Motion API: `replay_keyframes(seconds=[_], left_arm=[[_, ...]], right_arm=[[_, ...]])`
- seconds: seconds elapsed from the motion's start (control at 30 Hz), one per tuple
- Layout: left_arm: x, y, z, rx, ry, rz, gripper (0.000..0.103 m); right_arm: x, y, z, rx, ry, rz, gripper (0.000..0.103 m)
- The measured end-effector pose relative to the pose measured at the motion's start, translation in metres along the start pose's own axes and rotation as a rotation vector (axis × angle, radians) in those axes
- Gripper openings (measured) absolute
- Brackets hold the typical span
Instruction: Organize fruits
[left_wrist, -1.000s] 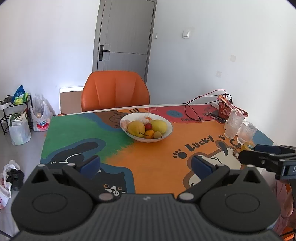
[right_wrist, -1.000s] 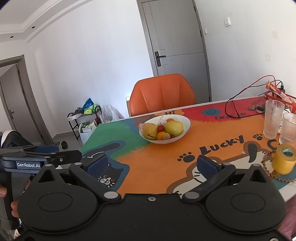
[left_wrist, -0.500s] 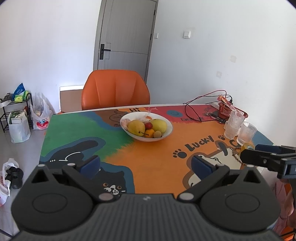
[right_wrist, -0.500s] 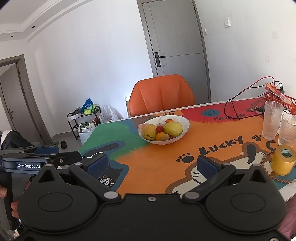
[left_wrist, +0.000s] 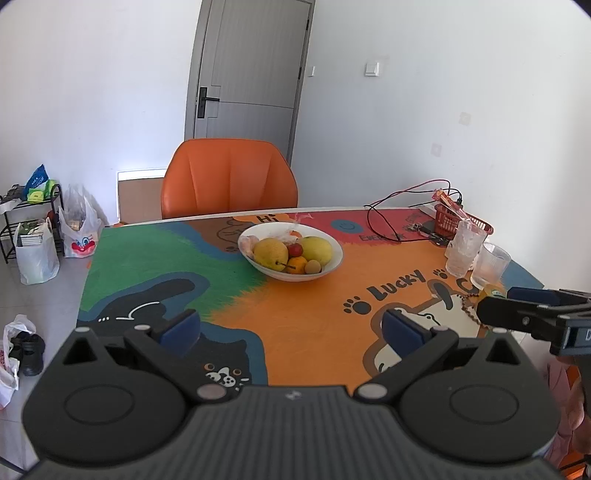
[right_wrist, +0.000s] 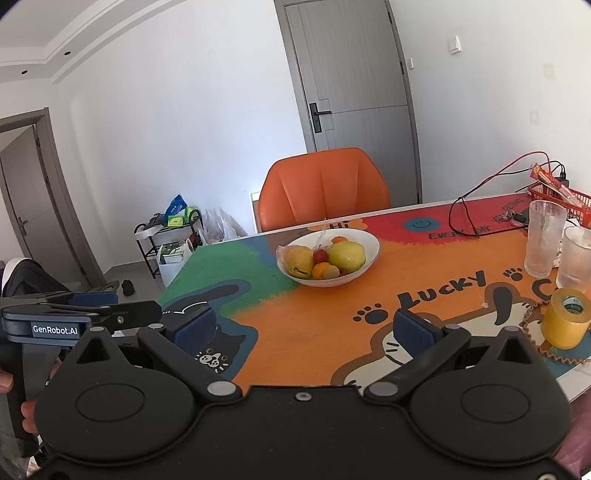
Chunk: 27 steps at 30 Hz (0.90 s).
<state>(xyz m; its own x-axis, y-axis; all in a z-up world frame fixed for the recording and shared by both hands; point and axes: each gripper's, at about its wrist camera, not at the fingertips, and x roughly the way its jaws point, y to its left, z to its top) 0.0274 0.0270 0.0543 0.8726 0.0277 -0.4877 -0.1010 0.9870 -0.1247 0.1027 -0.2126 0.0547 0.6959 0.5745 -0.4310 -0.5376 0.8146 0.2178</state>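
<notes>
All the fruits sit piled in the white bowl mid-frame; both grippers, left gripper and right gripper, hang back, jaws spread, holding nothing.

Left wrist view: looks forward along own gripper from near edge of colourful cartoon-print table, raised, angled slightly down, facing grey door and orange padded chair on far side.

Right wrist view: same near edge, further right, similar height, aimed forward and a little leftward.

Each view catches other gripper at its side edge.

Shared: table, white ceramic bowl of fruit mid-distance, chair, door, two clear ribbed glasses, red plastic basket.
</notes>
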Motion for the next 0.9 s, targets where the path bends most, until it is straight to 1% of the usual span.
replay_keyframes(seconds=[0.9], left_arm=[[0.0018,-0.0033,-0.0046,0.009,0.005,-0.021,0.103]], right_arm=[[-0.0001,-0.0002,-0.0002,-0.004,0.002,-0.002,0.103]])
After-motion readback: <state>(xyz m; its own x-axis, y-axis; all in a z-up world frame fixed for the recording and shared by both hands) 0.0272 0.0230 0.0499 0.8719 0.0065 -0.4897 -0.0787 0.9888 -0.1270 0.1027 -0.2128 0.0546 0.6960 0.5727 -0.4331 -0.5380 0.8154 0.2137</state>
